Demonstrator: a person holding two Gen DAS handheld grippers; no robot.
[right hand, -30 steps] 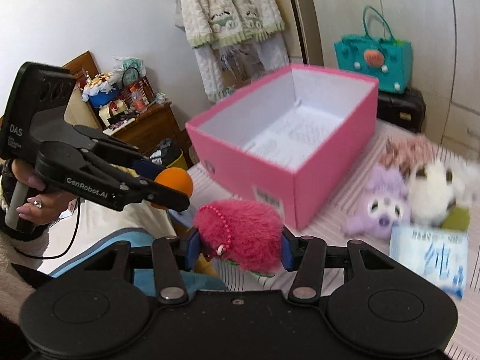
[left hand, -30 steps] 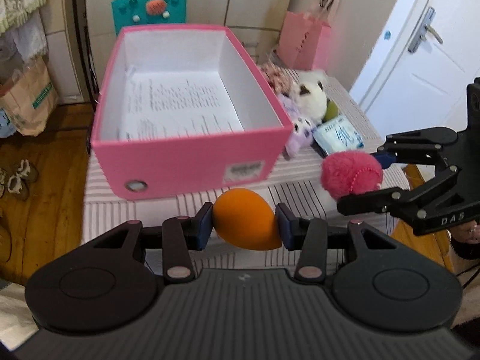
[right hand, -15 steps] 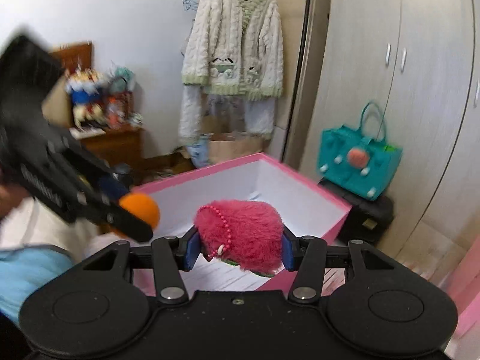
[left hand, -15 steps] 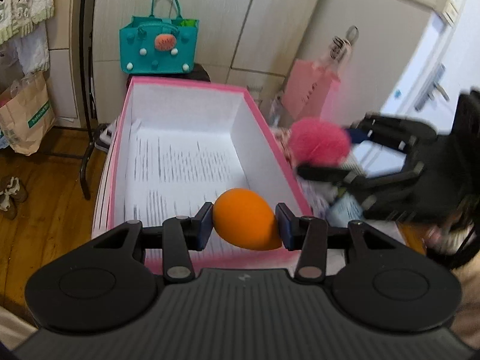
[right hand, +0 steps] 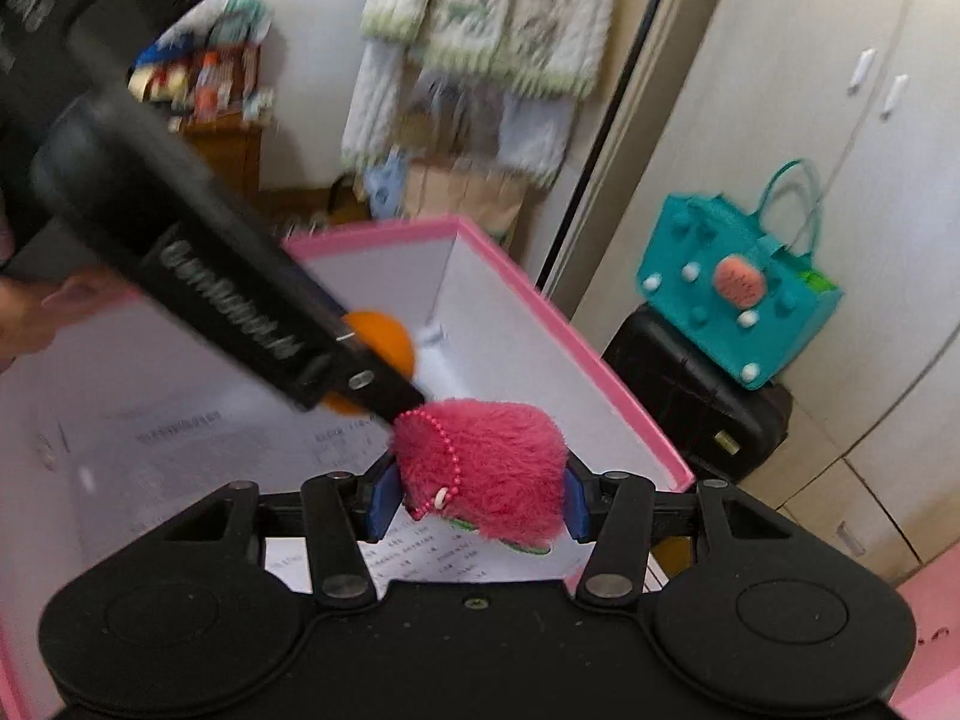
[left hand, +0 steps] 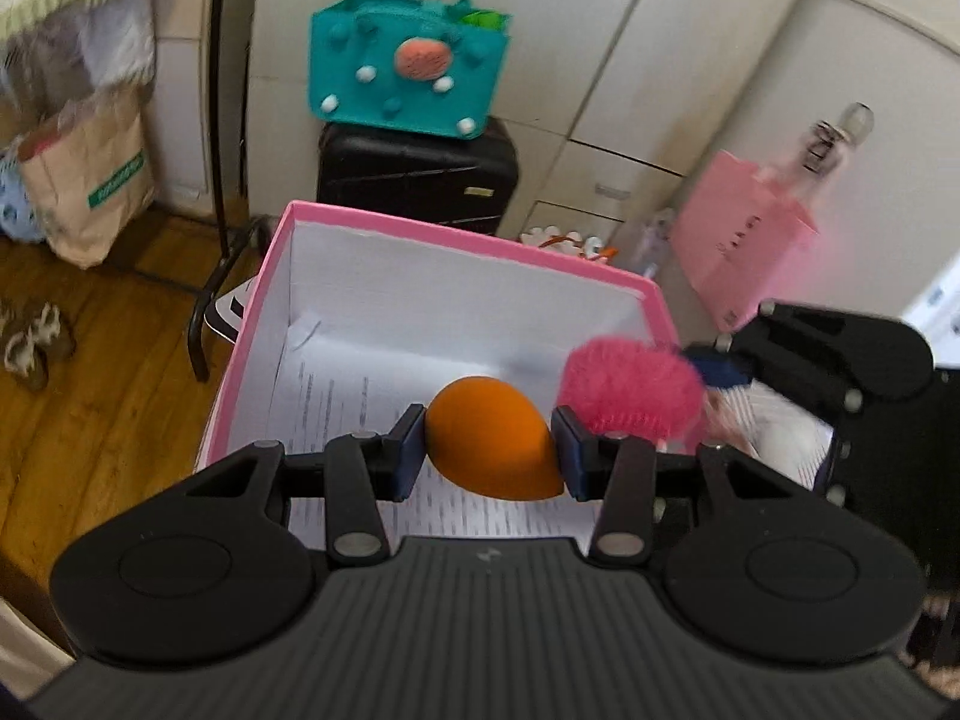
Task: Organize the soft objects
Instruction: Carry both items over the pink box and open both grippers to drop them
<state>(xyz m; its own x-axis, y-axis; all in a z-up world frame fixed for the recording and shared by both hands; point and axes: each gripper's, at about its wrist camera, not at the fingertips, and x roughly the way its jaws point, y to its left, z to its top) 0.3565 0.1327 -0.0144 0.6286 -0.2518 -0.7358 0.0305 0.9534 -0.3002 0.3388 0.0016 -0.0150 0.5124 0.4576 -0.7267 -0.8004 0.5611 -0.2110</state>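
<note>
From the left wrist view, the left tool (left hand: 489, 450) pinches an orange egg-shaped sponge (left hand: 489, 447) between its blue pads, holding it above the open pink box (left hand: 456, 234). The sponge hangs over the printed paper sheet (left hand: 336, 396) that lines the box floor, roughly midway between the box's side walls. Just beside it, at the box's right rim, the right tool (left hand: 672, 387) holds a fuzzy pink plush (left hand: 630, 387). Beyond the box's far wall stands a black suitcase (left hand: 414, 180) with a teal felt bag (left hand: 408, 72) on top; a pink paper bag (left hand: 738, 252) sits further right, and a brown paper bag (left hand: 90, 180) rests on the wooden floor (left hand: 90, 420) at the left.

From the right wrist view, the right tool (right hand: 474, 492) grips the fuzzy pink plush (right hand: 480, 468), which bears a pink bead chain (right hand: 447, 450), over the box (right hand: 600, 372) near its right wall. The left tool (right hand: 384, 384) crosses in from the upper left, blurred, with the orange sponge (right hand: 384, 330) at its tip, just beside the plush. A cream knitted cardigan (right hand: 480, 18) hangs behind, and the teal bag (right hand: 732, 294) sits on the suitcase (right hand: 690, 396).
</note>
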